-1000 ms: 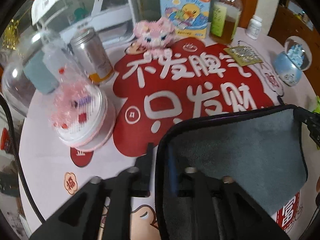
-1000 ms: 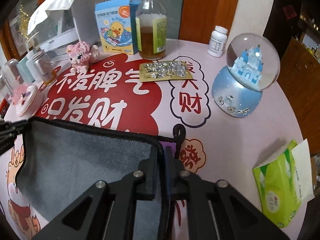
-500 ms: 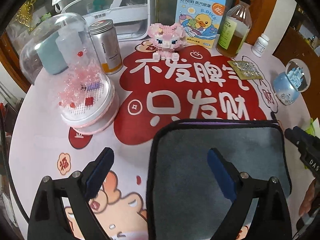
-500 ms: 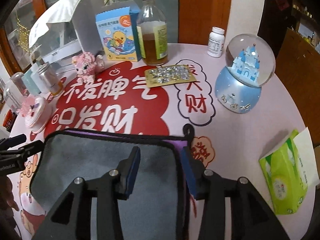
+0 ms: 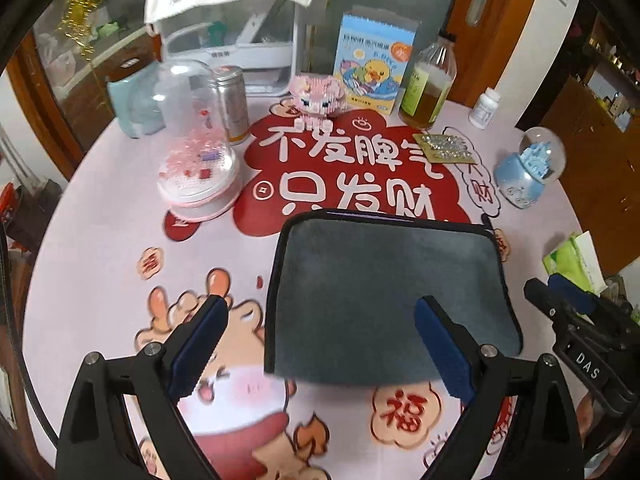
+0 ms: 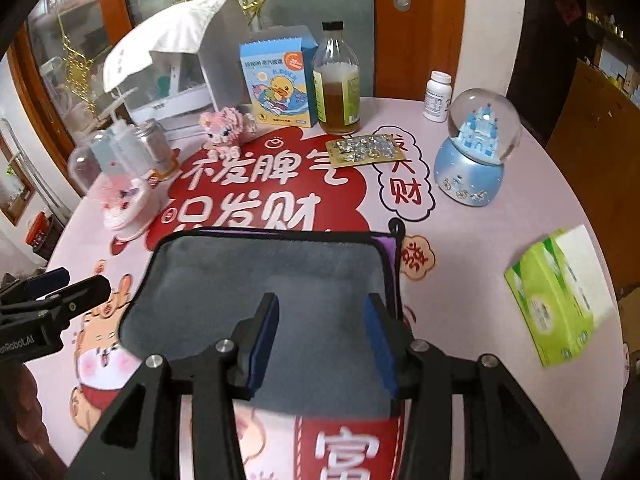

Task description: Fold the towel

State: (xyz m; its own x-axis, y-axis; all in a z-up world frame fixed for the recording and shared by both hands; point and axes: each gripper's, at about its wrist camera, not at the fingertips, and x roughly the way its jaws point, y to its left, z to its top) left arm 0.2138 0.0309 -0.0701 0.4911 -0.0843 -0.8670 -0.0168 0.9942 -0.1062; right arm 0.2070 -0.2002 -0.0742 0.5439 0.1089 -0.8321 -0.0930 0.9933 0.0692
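A grey towel (image 5: 384,292) with a black edge and purple underside lies folded flat on the printed table cover; it also shows in the right wrist view (image 6: 272,288). My left gripper (image 5: 320,344) is open and empty, held above the towel's near left edge. My right gripper (image 6: 322,336) is open and empty, above the towel's near right part. The right gripper's fingers (image 5: 560,300) show at the right of the left wrist view. The left gripper's fingers (image 6: 60,288) show at the left of the right wrist view.
Behind the towel stand a pink domed ornament (image 5: 196,160), a metal can (image 5: 234,104), a pink block toy (image 5: 316,96), a duck box (image 5: 372,64), a bottle (image 5: 428,88), a pill blister (image 5: 446,146), a snow globe (image 5: 532,168) and a green tissue pack (image 6: 560,296).
Both grippers let go of the towel, opened and pulled back and upward. The raised towel half now lies flat, folded over.
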